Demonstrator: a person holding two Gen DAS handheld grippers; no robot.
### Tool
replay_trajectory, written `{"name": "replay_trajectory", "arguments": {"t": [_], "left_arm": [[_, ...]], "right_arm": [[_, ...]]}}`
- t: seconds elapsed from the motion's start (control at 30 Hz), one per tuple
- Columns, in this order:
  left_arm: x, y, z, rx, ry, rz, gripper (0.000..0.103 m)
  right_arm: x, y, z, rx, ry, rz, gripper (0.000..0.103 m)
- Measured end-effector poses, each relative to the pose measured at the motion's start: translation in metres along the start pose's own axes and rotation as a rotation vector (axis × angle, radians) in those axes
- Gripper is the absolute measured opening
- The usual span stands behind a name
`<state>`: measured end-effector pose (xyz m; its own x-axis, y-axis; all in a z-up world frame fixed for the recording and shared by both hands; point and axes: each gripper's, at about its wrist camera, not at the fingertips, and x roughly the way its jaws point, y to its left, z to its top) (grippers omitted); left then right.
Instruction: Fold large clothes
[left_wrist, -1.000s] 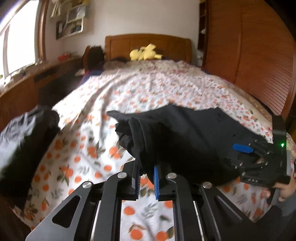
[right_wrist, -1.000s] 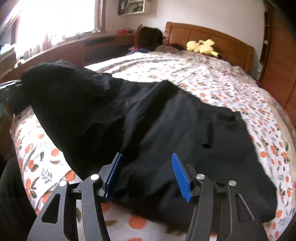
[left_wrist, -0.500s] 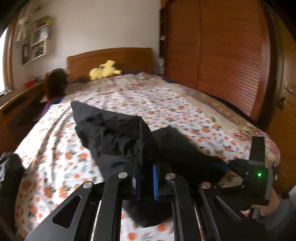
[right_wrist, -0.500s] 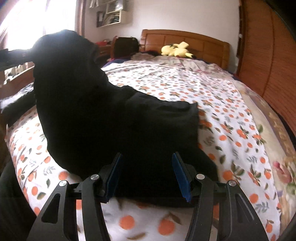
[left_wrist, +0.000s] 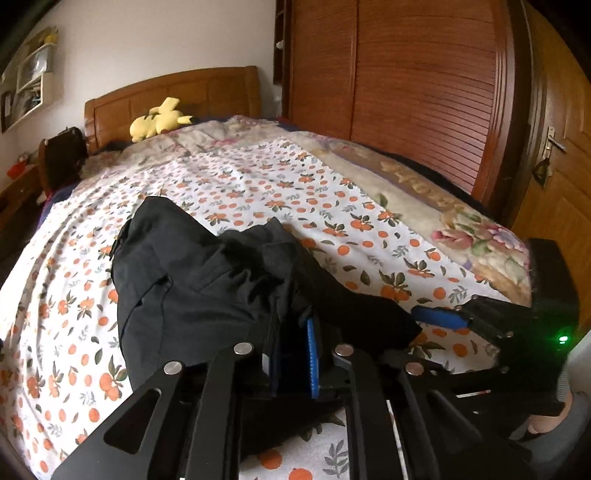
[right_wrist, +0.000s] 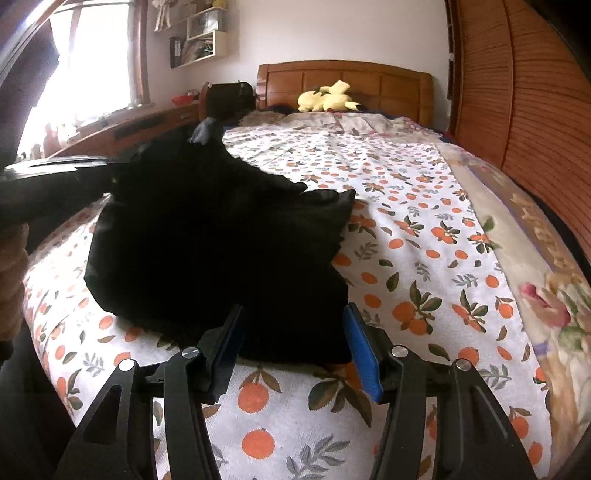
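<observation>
Jaws of the left gripper (left_wrist: 291, 360) are clamped on a bunched edge of the black garment (left_wrist: 192, 280), while the right gripper (right_wrist: 295, 349) has its jaws spread wide, straddling the near hem without holding it. The garment lies doubled over on the orange-print bedsheet (right_wrist: 424, 258) — a fold looks mid-way. Next, I judge, the left should lay its edge down flat and let go. No containers in reach; only a wall shelf (right_wrist: 201, 44) of indistinct clutter.

Orange-print bedspread (right_wrist: 424, 229), wooden headboard (right_wrist: 343, 83) — louvred wardrobe (left_wrist: 424, 85) beside, bright window (right_wrist: 96, 62) opposite.
</observation>
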<state>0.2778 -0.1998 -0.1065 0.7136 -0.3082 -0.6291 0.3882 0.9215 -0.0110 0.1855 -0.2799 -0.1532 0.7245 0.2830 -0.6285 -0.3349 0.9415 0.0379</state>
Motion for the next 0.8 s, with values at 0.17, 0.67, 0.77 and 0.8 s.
{"name": "replay_trajectory", "arguments": {"t": [0.17, 0.67, 0.77, 0.8], "left_arm": [[-0.009, -0.001, 0.0, 0.007, -0.016, 0.006, 0.036], [-0.063, 0.031, -0.02, -0.005, -0.104, 0.069, 0.081], [-0.067, 0.047, -0.03, -0.028, -0.111, 0.086, 0.091], [-0.067, 0.051, -0.032, -0.033, -0.111, 0.09, 0.093]], "right_arm": [[-0.003, -0.004, -0.002, 0.007, -0.003, -0.004, 0.052], [-0.026, 0.016, 0.027, 0.011, -0.112, 0.06, 0.052], [-0.029, 0.022, 0.036, 0.015, -0.134, 0.076, 0.052], [-0.028, 0.025, 0.039, 0.014, -0.139, 0.083, 0.052]]}}
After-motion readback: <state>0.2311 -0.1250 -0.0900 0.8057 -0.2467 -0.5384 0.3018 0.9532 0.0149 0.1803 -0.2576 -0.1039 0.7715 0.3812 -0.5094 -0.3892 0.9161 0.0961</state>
